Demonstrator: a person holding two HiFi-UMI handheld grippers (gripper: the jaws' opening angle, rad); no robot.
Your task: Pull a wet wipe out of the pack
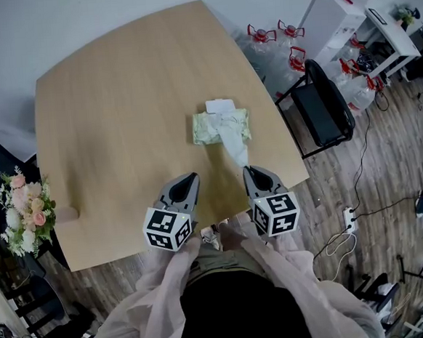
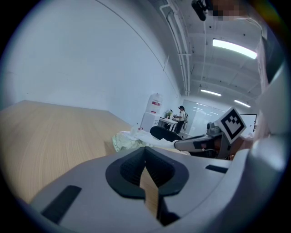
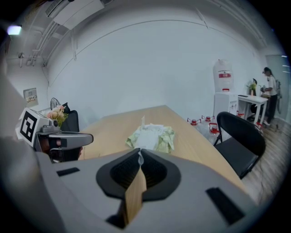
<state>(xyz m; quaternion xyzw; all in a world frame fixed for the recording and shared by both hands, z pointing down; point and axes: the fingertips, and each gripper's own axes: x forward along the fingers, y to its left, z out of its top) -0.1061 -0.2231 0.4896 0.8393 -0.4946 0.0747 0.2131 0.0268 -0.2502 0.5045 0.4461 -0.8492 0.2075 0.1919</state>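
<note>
The right hand-held gripper (image 1: 249, 170) is clamped on the tip of the wet wipe (image 1: 233, 144), which is drawn partway from the pack (image 1: 205, 129) on the bench (image 1: 105, 114) and seemingly not yet free, while the left hand-held gripper (image 1: 192, 176) sits closed and empty

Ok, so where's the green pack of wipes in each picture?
Head view: the pack lies on the table, right of the middle.
Left gripper view: it is near the centre, just above the jaws.
Right gripper view: it is in the centre, just beyond the jaws.
Shared landmark: the black chair, to the right of the pack in every view.
</note>
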